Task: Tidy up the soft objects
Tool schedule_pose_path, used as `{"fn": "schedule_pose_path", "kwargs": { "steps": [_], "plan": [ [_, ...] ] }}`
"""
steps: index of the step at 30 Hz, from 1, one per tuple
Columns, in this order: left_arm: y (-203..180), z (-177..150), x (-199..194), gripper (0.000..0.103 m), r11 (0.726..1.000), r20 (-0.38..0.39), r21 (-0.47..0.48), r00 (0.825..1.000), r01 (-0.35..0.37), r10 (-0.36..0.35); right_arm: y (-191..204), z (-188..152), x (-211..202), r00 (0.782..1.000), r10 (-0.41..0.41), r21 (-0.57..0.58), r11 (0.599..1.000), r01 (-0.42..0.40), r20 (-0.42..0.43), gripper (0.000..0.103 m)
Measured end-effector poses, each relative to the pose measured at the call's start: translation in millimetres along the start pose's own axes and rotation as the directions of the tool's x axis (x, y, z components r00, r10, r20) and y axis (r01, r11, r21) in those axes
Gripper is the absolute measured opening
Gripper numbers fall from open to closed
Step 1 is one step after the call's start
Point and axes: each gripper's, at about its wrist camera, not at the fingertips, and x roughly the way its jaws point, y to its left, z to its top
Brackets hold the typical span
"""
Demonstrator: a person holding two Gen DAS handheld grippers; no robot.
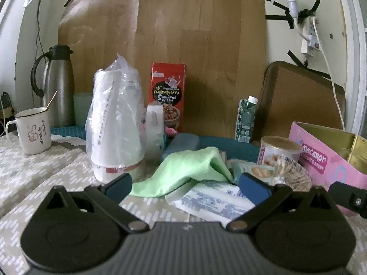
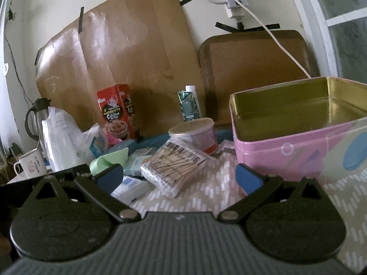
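Note:
A light green cloth lies crumpled on the patterned tablecloth, just beyond my open left gripper. Under its near edge sits a white and blue tissue pack, between the blue fingertips. The same green cloth shows at the left of the right wrist view. My right gripper is open and holds nothing; a bag of cotton swabs lies just ahead of it. An open, empty pink macaron tin stands to its right, and the pink tin appears at the right edge of the left view.
A bagged stack of paper cups, a white mug and a steel jug stand at left. A red snack box, a green carton and a small round can stand behind. Cardboard lines the wall.

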Motion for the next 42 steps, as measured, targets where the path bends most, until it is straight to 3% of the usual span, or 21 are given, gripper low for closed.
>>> {"fn": "schedule_pose_path", "kwargs": {
  "steps": [42],
  "plan": [
    [1.7,-0.2,0.3,0.103,0.999,0.0,0.008,0.999,0.032,-0.032,5.2,-1.6,-2.2,1.0,0.004,-0.062,0.998,-0.004,-0.003,0.1]
  ]
}}
